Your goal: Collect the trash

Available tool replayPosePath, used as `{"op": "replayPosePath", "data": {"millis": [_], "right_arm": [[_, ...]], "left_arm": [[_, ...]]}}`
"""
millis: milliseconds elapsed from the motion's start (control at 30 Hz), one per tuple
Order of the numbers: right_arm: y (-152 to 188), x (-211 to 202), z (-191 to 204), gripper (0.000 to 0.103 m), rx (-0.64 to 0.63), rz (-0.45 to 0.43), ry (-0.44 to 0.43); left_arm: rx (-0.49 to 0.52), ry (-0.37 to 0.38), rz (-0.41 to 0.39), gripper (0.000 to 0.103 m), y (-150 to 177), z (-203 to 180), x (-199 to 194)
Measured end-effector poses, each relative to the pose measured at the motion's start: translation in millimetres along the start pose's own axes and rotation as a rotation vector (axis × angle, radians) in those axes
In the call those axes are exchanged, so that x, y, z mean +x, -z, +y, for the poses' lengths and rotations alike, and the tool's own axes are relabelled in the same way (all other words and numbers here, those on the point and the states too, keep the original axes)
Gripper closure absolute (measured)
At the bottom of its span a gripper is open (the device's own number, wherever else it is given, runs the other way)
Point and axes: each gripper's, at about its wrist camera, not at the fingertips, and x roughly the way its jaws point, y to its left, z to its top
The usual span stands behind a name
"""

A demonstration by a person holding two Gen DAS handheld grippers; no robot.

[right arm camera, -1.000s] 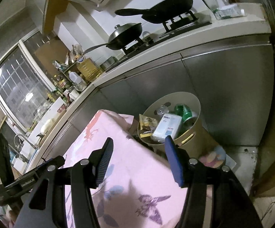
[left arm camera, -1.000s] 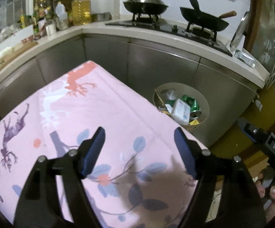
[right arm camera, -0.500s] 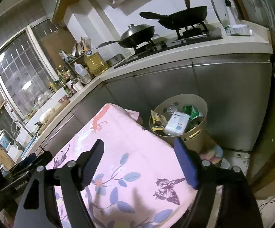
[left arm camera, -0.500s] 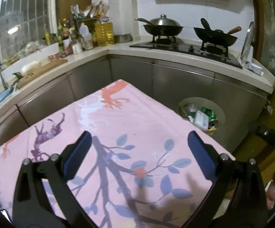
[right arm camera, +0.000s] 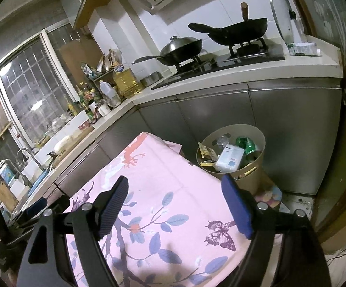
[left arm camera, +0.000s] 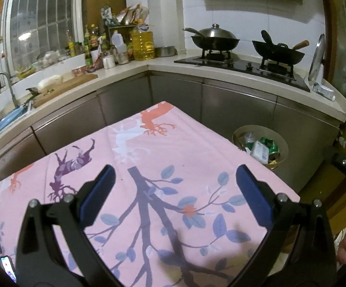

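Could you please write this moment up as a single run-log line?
left gripper: open, empty | right gripper: open, empty, just opened | both over pink tablecloth | trash bin: on floor, holds trash

Kitchen, dim artificial light.
White tiled wall, barred window, steel cabinet fronts under pale worktop.

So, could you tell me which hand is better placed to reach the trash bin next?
Right, probably. Its tongs sit close to the bin, both sets open and empty; from the left tongs the bin lies farther off, past the pink cloth.
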Motion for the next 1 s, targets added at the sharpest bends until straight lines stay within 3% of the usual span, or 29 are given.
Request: {"op": "replayPosePath", "data": {"millis": [200, 633, 1000], "right_arm": [[1, -2, 2, 0.026, -0.001, 0.003, 0.005], [3, -2, -1, 0.024, 0.004, 0.013, 0.001], [6, 3, -11, 0.024, 0.018, 0.031, -0.004]], "left_arm": [[0.029, -0.048, -0.01, 0.006, 1, -7, -6], [0.019, -0.069, -0.014, 0.006, 1, -8, -13], [0.067, -0.06, -0.049, 0.006, 3, -22, -21]]}}
